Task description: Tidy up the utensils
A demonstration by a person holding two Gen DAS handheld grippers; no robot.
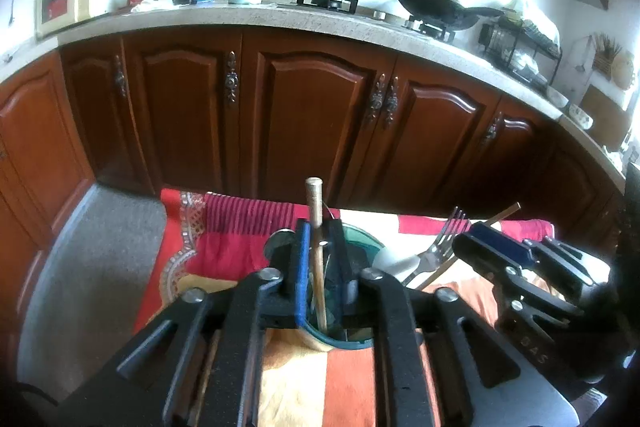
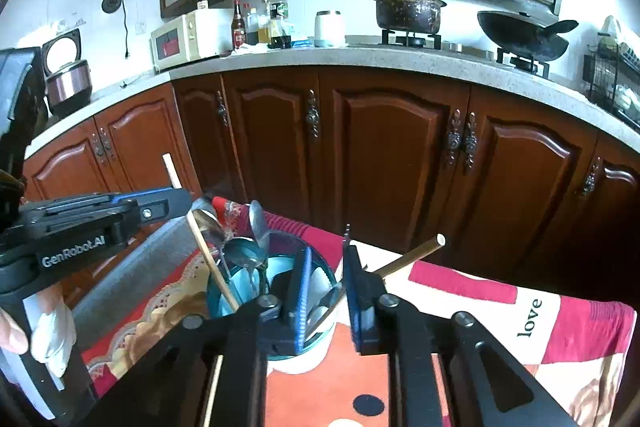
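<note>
A teal utensil cup (image 2: 276,267) stands on a patterned cloth and holds spoons (image 2: 246,253) and a fork (image 1: 444,239). My left gripper (image 1: 320,263) is over the cup (image 1: 352,341) with its jaws narrowly apart around a wooden chopstick (image 1: 316,223) that stands upright in the cup; whether the pads press it I cannot tell. That chopstick (image 2: 200,239) leans in the right wrist view. My right gripper (image 2: 328,271) is open over the cup's right side, with a second chopstick (image 2: 412,257) slanting between its jaws, not gripped. The right gripper (image 1: 500,247) also shows in the left wrist view.
The cloth (image 2: 480,291) covers a table in front of brown kitchen cabinets (image 2: 392,155). The counter holds a microwave (image 2: 184,37), bottles, a pot (image 2: 408,7) and a wok (image 2: 520,35). The left gripper's body (image 2: 80,231) and a gloved hand are at the left.
</note>
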